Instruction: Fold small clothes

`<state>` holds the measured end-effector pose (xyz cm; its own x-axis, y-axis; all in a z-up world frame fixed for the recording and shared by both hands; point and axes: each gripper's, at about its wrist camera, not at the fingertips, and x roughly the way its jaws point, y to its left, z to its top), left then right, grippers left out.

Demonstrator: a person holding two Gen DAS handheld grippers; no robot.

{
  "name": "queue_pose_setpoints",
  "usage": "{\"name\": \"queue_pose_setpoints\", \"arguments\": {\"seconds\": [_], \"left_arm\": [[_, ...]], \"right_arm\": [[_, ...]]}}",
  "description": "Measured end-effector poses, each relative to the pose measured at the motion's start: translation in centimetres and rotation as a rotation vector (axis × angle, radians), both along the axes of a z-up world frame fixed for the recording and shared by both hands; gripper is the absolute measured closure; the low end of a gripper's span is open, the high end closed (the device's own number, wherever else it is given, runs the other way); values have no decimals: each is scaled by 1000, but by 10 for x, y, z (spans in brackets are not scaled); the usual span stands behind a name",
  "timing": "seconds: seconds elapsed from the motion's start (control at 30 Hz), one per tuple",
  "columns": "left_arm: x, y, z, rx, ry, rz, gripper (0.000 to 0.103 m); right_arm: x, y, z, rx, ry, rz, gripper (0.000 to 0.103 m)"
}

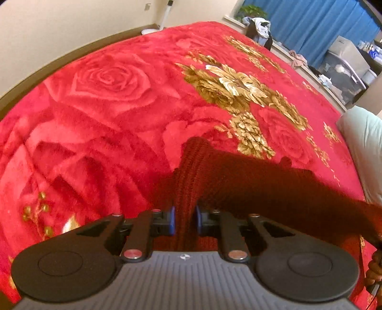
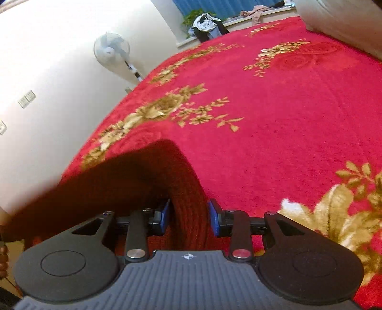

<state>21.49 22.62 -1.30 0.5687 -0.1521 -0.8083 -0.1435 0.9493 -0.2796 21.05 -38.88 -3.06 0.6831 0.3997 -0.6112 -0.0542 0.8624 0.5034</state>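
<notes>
A dark red knitted garment (image 1: pixel 238 174) hangs stretched between my two grippers above the red flowered blanket (image 1: pixel 107 114). My left gripper (image 1: pixel 185 220) is shut on one ribbed end of it, and the cloth runs off to the right. My right gripper (image 2: pixel 188 218) is shut on the other ribbed end (image 2: pixel 188 205), and the cloth (image 2: pixel 107 183) runs off to the left. The blue pads (image 2: pixel 213 214) press the knit from both sides. The middle of the garment is out of both views.
The red blanket with gold flowers (image 2: pixel 274 119) covers the whole bed. A pale pillow (image 1: pixel 363 143) lies at the right edge. A fan (image 2: pixel 112 51) stands by the wall. Clothes (image 1: pixel 259 28) lie heaped on the window sill by blue curtains (image 1: pixel 310 21).
</notes>
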Motion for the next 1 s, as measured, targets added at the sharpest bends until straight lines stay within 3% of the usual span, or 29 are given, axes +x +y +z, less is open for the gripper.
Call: {"name": "queue_pose_setpoints", "arguments": {"seconds": [0.07,0.17,0.33,0.43,0.5,0.57,0.63,0.8,1.0], "left_arm": [[0,1,0,0,-2,1,85],[-4,1,7,18,-42,7,89],[-17,9,33,48,-211,74,91],[-14,6,32,76,-202,68,90],[-8,4,21,74,-110,58,87],[-8,7,15,58,-57,59,76],[-15,12,11,2,-37,34,51],[-37,4,-5,-9,80,-92,48],[-76,8,-5,-39,93,-147,48]], "right_arm": [[0,-1,0,-2,5,-10,90],[-4,-1,8,-4,-43,-13,93],[-21,4,41,-3,-243,-24,93],[-22,14,45,-60,-293,-37,93],[-13,18,36,-99,-218,-45,87],[-4,20,22,-116,-98,-10,74],[-5,18,16,-132,-36,-7,71],[-29,20,28,-108,13,61,61],[-72,36,40,-181,144,82,61]]}}
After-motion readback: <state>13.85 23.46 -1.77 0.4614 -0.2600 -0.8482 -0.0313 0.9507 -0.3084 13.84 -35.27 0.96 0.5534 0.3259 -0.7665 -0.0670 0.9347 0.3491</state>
